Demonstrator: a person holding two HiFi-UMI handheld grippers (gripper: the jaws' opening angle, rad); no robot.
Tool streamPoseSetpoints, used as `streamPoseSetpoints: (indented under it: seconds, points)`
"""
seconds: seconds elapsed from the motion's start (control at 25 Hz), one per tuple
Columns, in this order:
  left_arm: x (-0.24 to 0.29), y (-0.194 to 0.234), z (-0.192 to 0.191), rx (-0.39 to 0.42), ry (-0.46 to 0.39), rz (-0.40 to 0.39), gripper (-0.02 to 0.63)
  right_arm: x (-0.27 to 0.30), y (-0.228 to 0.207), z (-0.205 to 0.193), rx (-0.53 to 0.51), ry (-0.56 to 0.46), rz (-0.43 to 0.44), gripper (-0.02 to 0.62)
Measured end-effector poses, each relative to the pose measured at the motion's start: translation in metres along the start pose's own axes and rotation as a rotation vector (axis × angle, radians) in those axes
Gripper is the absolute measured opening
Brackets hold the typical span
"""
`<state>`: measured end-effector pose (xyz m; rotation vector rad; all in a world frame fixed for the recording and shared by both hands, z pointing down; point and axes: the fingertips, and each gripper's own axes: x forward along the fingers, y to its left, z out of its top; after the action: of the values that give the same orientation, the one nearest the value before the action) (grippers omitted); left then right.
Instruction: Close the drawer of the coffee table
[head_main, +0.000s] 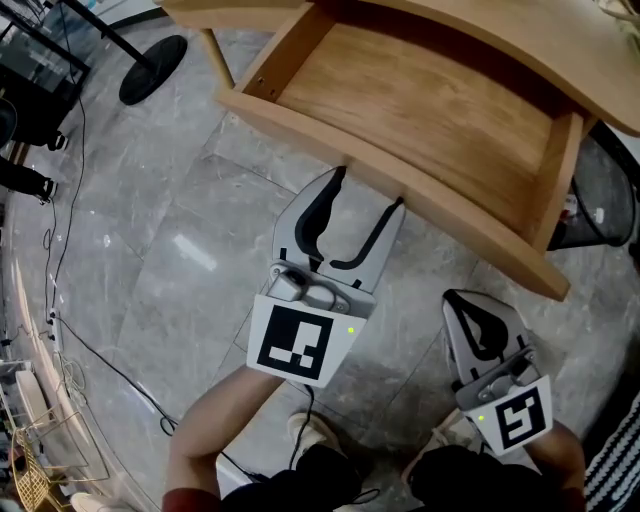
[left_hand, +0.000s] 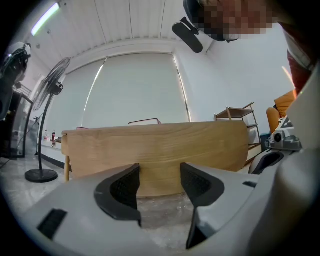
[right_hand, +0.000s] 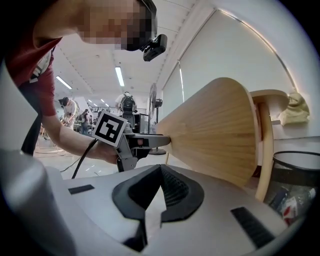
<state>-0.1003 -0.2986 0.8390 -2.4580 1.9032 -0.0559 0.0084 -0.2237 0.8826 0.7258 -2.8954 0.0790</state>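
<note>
At the drawer front (head_main: 480, 232) the spread, empty left gripper (head_main: 368, 192) is set | closing is judged to lie far, across its left-right length | clenched right gripper (head_main: 468, 303) is held nearer.

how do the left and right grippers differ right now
The left gripper has its jaws apart; the right gripper has them together, with nothing between. The left gripper's tips are at the drawer front; the right gripper hangs back, clear of it. Both are grey two-jaw grippers.
</note>
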Motion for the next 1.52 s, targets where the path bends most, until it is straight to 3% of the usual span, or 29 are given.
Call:
streamPoseSetpoints:
  seconds: [0.32, 0.6, 0.8, 1.16, 1.52]
  points:
    - [0.018, -0.005, 0.005, 0.012, 0.038, -0.018, 0.245, -0.001, -0.007, 0.001, 0.004, -0.023, -0.015, -0.003]
    - [0.055, -0.003, 0.015, 0.028, 0.010, -0.012, 0.245, -0.005, -0.028, 0.000, 0.045, -0.046, -0.066, -0.003]
    - [0.078, -0.003, 0.026, 0.027, -0.009, -0.010, 0.245, -0.007, -0.058, -0.002, 0.033, -0.045, -0.145, -0.003]
    - [0.120, 0.001, 0.025, 0.009, 0.007, -0.004, 0.244, -0.008, -0.131, 0.008, 0.165, -0.116, -0.306, -0.003]
    - [0.158, 0.002, 0.025, -0.047, -0.037, 0.006, 0.242, -0.041, -0.184, 0.019, 0.071, -0.052, -0.407, -0.003]
